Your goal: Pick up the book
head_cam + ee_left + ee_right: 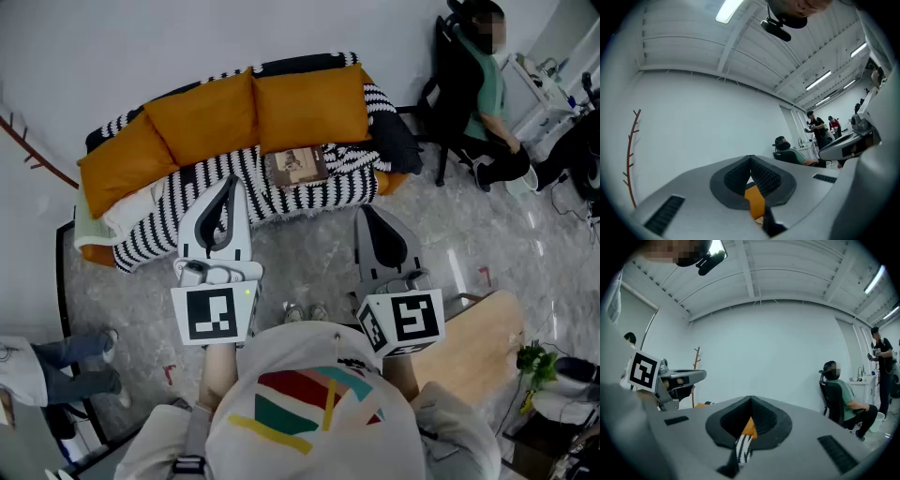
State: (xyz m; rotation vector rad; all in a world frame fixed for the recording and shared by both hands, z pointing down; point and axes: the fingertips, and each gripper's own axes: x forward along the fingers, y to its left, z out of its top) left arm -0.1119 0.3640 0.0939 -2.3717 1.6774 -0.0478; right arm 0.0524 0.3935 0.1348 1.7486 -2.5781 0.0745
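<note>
- Here the left gripper (229,186) is held out about level above the marbled floor (309,258). Its jaws are closed tip to tip and carry nothing.
- Beside it, the right gripper (365,215) is also level, with its jaws pressed fully together and nothing between them.
- The two grippers are side by side and apart, both pointing toward the striped blanket (309,197).
- The book (296,166) lies flat on that blanket, cover up, just in front of the orange cushions (309,103).
- It sits beyond both sets of tips and roughly between their lines: ahead and to the right of the left gripper, ahead and to the left of the right one. Neither gripper touches it.
- Through the slot behind each gripper's tips, only a sliver of orange cushion shows, plus striped cloth for the right gripper. The book cannot be made out there.
- Far off to the right, a person (487,94) sits in a dark chair (441,94), well away from the book.
</note>
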